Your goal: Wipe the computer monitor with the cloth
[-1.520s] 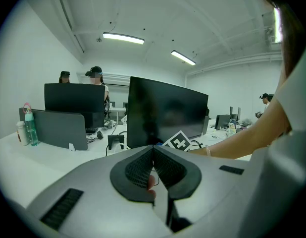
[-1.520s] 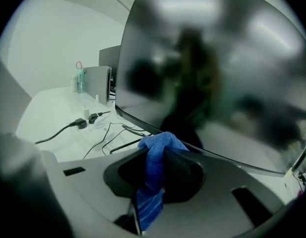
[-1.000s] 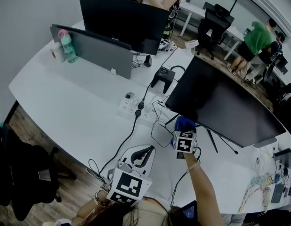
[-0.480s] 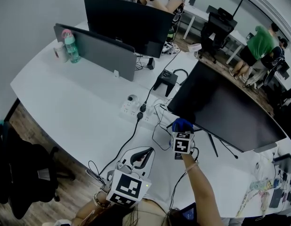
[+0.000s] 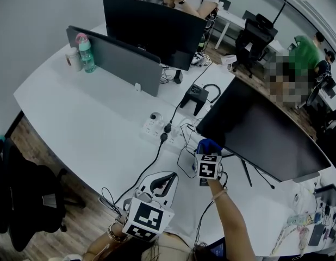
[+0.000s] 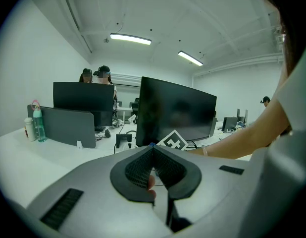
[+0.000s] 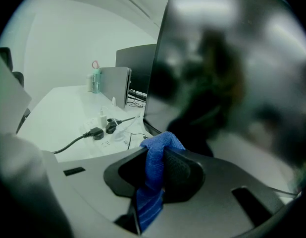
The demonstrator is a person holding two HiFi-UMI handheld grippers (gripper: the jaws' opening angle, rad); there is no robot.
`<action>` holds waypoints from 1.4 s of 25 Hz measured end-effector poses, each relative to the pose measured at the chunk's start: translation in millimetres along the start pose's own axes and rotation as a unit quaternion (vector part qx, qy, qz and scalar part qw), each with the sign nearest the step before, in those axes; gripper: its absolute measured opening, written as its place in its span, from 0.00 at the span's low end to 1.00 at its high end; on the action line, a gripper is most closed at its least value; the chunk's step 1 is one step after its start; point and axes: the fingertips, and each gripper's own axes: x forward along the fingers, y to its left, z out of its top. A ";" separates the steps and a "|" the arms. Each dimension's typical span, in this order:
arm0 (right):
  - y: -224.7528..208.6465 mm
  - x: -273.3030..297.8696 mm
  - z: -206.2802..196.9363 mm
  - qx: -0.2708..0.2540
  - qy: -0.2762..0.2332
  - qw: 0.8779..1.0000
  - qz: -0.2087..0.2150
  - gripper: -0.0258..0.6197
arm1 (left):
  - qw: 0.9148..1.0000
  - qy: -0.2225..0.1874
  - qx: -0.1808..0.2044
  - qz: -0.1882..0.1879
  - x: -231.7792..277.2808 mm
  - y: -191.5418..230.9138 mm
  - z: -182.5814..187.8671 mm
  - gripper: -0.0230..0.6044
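Note:
A large dark computer monitor (image 5: 260,129) stands tilted on the white desk at the right; it fills the right gripper view as a dark glossy screen (image 7: 232,73) and shows ahead in the left gripper view (image 6: 175,110). My right gripper (image 5: 207,148) is shut on a blue cloth (image 5: 208,145), whose bunched end (image 7: 160,143) sits against the monitor's lower left edge. My left gripper (image 5: 167,179) hangs low near my body over the desk's front, well short of the monitor, jaws shut with nothing between them (image 6: 152,152).
A white power strip (image 5: 156,128) with plugs and black cables (image 5: 151,165) lies left of the monitor's stand. Further back stand a second monitor (image 5: 149,29), a grey divider panel (image 5: 116,58) and a bottle (image 5: 85,52). People stand at the far desks.
The right gripper with the blue cloth has slid a little to the left and down along the monitor's lower edge. The left gripper has stayed where it was.

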 end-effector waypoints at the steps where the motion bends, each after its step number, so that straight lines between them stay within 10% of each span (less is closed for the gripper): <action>1: 1.5 0.8 1.0 0.000 -0.001 1.000 0.001 0.15 | 1.000 0.002 -0.001 0.001 -0.2 0.9 -1.1 0.05; 35: 55.9 23.4 30.0 -0.010 -0.006 0.999 0.042 0.15 | 1.000 0.006 -0.014 0.014 -3.2 13.6 -6.6 0.05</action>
